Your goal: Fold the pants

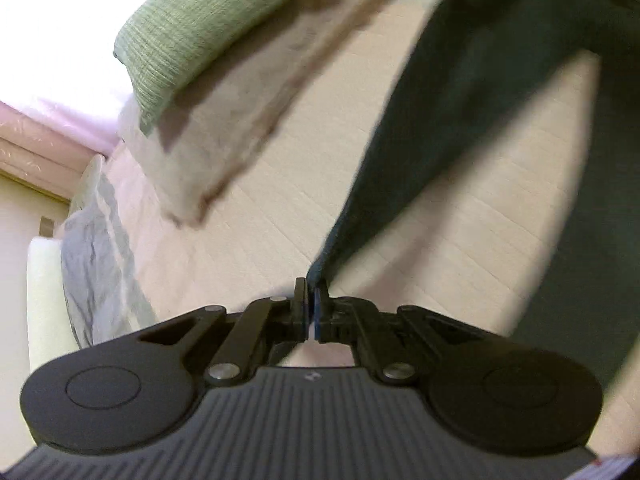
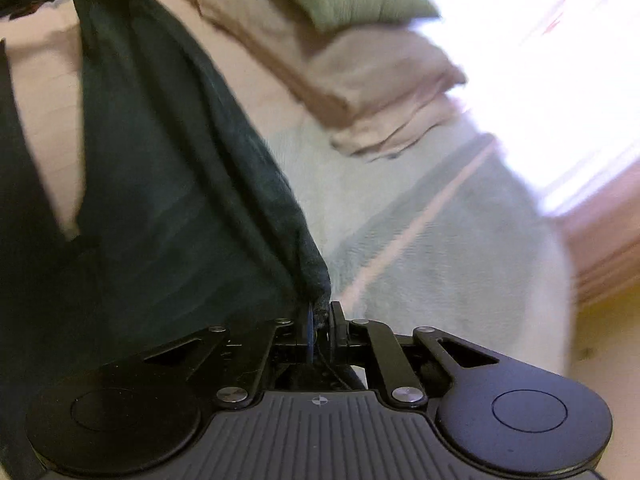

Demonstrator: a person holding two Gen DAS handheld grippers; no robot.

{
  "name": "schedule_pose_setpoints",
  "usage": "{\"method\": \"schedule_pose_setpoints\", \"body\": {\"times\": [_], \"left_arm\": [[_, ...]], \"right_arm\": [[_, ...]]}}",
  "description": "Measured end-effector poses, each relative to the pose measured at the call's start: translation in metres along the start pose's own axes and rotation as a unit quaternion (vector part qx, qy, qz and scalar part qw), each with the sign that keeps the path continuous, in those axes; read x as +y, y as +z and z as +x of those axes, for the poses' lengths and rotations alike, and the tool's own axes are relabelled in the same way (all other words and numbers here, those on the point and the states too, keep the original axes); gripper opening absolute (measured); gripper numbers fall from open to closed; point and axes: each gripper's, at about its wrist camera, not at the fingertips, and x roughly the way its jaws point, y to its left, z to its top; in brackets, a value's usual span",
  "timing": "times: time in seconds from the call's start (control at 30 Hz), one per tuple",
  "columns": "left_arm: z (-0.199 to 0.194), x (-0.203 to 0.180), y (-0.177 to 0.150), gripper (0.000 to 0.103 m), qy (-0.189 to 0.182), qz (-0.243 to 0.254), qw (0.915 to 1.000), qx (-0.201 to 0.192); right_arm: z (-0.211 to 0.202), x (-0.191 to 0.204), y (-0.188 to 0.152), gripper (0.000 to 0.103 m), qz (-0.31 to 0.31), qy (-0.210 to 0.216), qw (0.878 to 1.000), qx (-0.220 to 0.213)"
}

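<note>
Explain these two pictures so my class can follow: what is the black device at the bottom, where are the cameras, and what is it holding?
No robot here: a person holds a two-finger gripper in each hand, each with a camera looking along its fingers. One picture is from the left gripper, the other from the right gripper. Both are shut on the dark green pants, each pinching an edge, with the cloth stretching away from it. Below is a bed with a green pillow on beige folded blankets. The pictures are blurred.

Left gripper and right gripper tilt downward, jaws clamped.
</note>
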Motion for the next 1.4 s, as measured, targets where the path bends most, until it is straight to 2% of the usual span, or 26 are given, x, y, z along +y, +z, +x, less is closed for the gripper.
{"method": "schedule_pose_setpoints", "body": {"times": [0.07, 0.13, 0.23, 0.3, 0.33, 0.4, 0.47, 0.5, 0.57, 0.63, 0.67, 0.77, 0.83, 0.87, 0.93, 0.97, 1.03, 1.07, 1.1, 1.13, 1.17, 1.2, 1.23, 1.3, 1.4], "left_arm": [[-0.023, -0.038, -0.035, 0.001, -0.015, 0.005, 0.9997, 0.020], [-0.028, -0.078, -0.071, 0.000, -0.041, -0.008, 0.9981, 0.046], [-0.005, -0.146, -0.119, 0.000, -0.096, 0.019, 0.9917, 0.083], [0.015, -0.179, -0.147, 0.000, -0.115, 0.039, 0.9876, 0.100], [0.021, -0.187, -0.156, 0.000, -0.118, 0.040, 0.9874, 0.098], [0.030, -0.198, -0.169, 0.000, -0.116, 0.037, 0.9887, 0.088], [0.034, -0.200, -0.172, 0.000, -0.114, 0.031, 0.9902, 0.075], [0.035, -0.199, -0.173, 0.000, -0.115, 0.026, 0.9905, 0.071], [0.037, -0.198, -0.173, 0.000, -0.114, 0.028, 0.9910, 0.064], [0.035, -0.200, -0.174, 0.000, -0.115, 0.029, 0.9909, 0.063], [0.036, -0.200, -0.173, 0.000, -0.114, 0.030, 0.9909, 0.064], [0.039, -0.196, -0.171, 0.000, -0.112, 0.020, 0.9909, 0.072], [0.035, -0.206, -0.175, 0.000, -0.109, 0.021, 0.9905, 0.081], [0.035, -0.207, -0.174, 0.000, -0.108, 0.024, 0.9901, 0.086], [0.034, -0.208, -0.170, 0.000, -0.107, 0.029, 0.9891, 0.097], [0.038, -0.207, -0.167, 0.000, -0.104, 0.034, 0.9889, 0.100], [0.033, -0.203, -0.164, 0.000, -0.099, 0.034, 0.9892, 0.103], [0.029, -0.199, -0.161, 0.000, -0.092, 0.030, 0.9904, 0.099], [0.023, -0.195, -0.158, 0.000, -0.085, 0.026, 0.9919, 0.090], [0.014, -0.189, -0.154, 0.000, -0.075, 0.016, 0.9939, 0.079], [0.005, -0.183, -0.150, 0.000, -0.066, 0.003, 0.9956, 0.066], [-0.002, -0.181, -0.146, 0.000, -0.061, -0.002, 0.9963, 0.060], [-0.004, -0.183, -0.143, 0.000, -0.059, 0.004, 0.9962, 0.063], [0.003, -0.194, -0.144, 0.000, -0.065, 0.021, 0.9945, 0.079], [0.024, -0.211, -0.151, 0.000, -0.075, 0.043, 0.9903, 0.109]], "right_arm": [[-0.049, 0.050, -0.033, 0.003, 0.018, -0.040, 0.999, -0.004], [-0.073, 0.106, -0.066, 0.003, 0.032, -0.063, 0.997, 0.015], [-0.057, 0.177, -0.108, 0.004, 0.066, -0.048, 0.992, 0.092], [-0.038, 0.210, -0.124, 0.012, 0.109, -0.032, 0.981, 0.156], [-0.034, 0.220, -0.127, 0.015, 0.138, -0.034, 0.975, 0.173], [-0.039, 0.231, -0.125, 0.031, 0.203, -0.046, 0.963, 0.171], [-0.052, 0.234, -0.121, 0.040, 0.281, -0.053, 0.944, 0.164], [-0.065, 0.231, -0.126, 0.041, 0.317, -0.057, 0.934, 0.157], [-0.075, 0.210, -0.122, 0.042, 0.392, -0.065, 0.908, 0.136], [-0.085, 0.188, -0.129, 0.044, 0.471, -0.079, 0.871, 0.112], [-0.090, 0.180, -0.136, 0.045, 0.512, -0.086, 0.849, 0.100], [-0.085, 0.142, -0.170, 0.046, 0.631, -0.095, 0.768, 0.050], [-0.074, 0.130, -0.189, 0.046, 0.682, -0.088, 0.726, 0.024], [-0.067, 0.128, -0.197, 0.047, 0.699, -0.081, 0.711, 0.015], [-0.048, 0.122, -0.208, 0.048, 0.716, -0.074, 0.694, 0.022], [-0.041, 0.121, -0.214, 0.048, 0.727, -0.075, 0.682, 0.026], [-0.036, 0.120, -0.226, 0.046, 0.763, -0.074, 0.642, 0.011], [-0.039, 0.118, -0.227, 0.022, 0.773, -0.075, 0.630, 0.003], [-0.047, 0.114, -0.223, 0.006, 0.773, -0.076, 0.630, -0.008], [-0.060, 0.108, -0.215, 0.006, 0.762, -0.083, 0.642, -0.025], [-0.076, 0.103, -0.207, 0.005, 0.744, -0.093, 0.660, -0.039], [-0.092, 0.099, -0.203, 0.005, 0.732, -0.103, 0.671, -0.058], [-0.104, 0.099, -0.204, 0.005, 0.728, -0.114, 0.673, -0.066], [-0.108, 0.106, -0.219, 0.006, 0.731, -0.129, 0.668, -0.046], [-0.089, 0.128, -0.250, 0.007, 0.754, -0.116, 0.646, 0.017]]}}
